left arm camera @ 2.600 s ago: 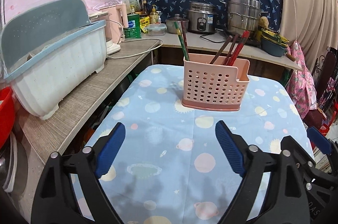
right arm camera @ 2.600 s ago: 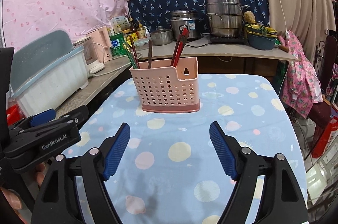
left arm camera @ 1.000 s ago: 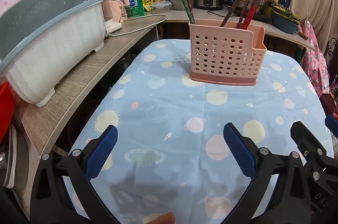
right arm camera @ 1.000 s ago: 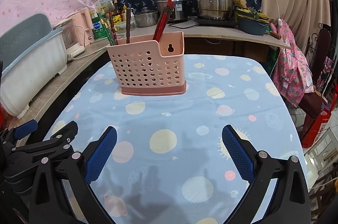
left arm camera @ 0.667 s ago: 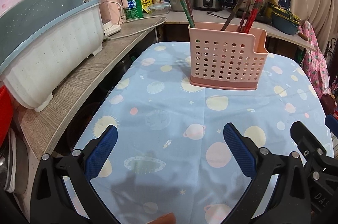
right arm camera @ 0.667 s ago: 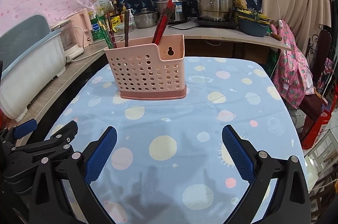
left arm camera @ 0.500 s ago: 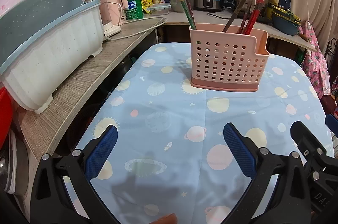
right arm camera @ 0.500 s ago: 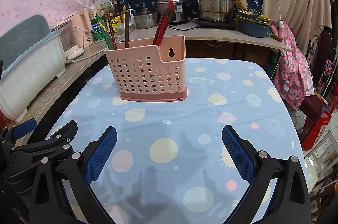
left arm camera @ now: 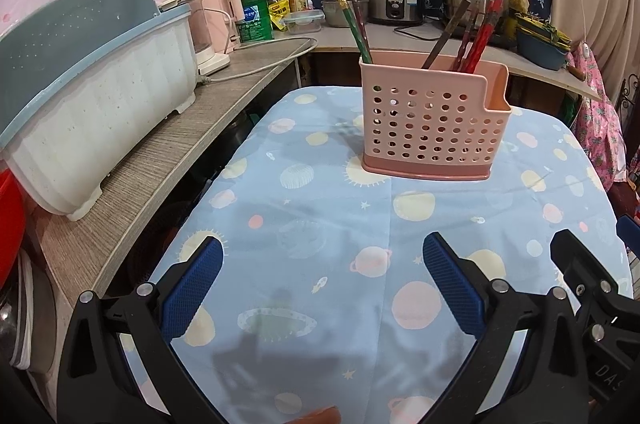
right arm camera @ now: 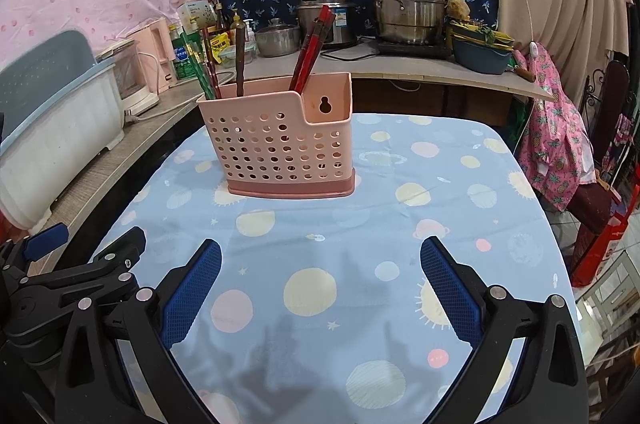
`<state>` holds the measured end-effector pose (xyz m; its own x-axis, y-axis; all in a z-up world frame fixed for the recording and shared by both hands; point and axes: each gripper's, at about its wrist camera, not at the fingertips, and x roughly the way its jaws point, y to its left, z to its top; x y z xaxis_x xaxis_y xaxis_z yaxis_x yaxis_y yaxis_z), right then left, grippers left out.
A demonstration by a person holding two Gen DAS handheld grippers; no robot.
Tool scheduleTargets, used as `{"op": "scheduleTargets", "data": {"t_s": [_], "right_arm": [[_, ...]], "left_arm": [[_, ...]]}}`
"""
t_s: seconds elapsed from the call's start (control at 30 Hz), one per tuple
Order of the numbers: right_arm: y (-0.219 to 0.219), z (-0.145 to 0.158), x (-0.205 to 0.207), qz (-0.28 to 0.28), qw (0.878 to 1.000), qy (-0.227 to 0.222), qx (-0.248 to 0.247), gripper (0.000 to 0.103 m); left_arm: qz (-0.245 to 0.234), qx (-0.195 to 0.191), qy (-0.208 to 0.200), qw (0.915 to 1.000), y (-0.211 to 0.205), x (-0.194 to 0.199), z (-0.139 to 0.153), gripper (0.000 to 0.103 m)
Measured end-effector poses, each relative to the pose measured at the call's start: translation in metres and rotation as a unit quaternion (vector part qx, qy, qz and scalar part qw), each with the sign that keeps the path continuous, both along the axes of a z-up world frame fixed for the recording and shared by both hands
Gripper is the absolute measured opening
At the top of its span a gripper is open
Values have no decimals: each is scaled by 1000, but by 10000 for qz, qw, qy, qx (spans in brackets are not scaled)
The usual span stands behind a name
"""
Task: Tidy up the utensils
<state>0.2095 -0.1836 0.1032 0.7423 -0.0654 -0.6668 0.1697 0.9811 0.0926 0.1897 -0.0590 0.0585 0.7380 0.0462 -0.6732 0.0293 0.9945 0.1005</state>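
A pink perforated utensil holder (left arm camera: 432,128) stands upright on the blue planet-print tablecloth (left arm camera: 332,240); it also shows in the right wrist view (right arm camera: 280,140). Several chopsticks stand in it: green and red ones (left arm camera: 356,20) at its left end, brown and red ones (left arm camera: 476,36) toward its right. My left gripper (left arm camera: 320,276) is open and empty, low over the cloth in front of the holder. My right gripper (right arm camera: 320,276) is open and empty, beside the left one, which shows at the left edge of the right wrist view (right arm camera: 72,272).
A white and blue dish drainer (left arm camera: 92,104) sits on the grey side counter (left arm camera: 168,160) at left. Pots and a rice cooker (left arm camera: 394,0) stand on the back counter. A pink garment (right arm camera: 560,144) hangs past the table's right edge.
Both grippers have opened wider since 2.6 s ago and drawn slightly nearer the holder. Over the last second the views only drift a little; nothing on the table moved.
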Motion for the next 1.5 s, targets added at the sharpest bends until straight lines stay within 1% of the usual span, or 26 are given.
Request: {"op": "scheduleTargets", "data": {"t_s": [0.2, 0.33, 0.5, 0.73, 1.5], "right_arm": [[0, 0, 0, 2, 10000, 1, -2, 96], [2, 1, 4, 29, 10000, 16, -38, 96], [2, 1, 4, 33, 10000, -2, -31, 96], [3, 0, 4, 42, 10000, 7, -52, 96], [1, -1, 3, 30, 10000, -1, -34, 96]], "left_arm": [[15, -11, -2, 10000, -1, 0, 0, 96], [75, -130, -13, 9999, 3, 1, 2, 96], [108, -144, -5, 9998, 4, 2, 3, 96], [157, -108, -20, 9998, 4, 2, 2, 96], [102, -52, 10, 9999, 1, 3, 1, 96]]}}
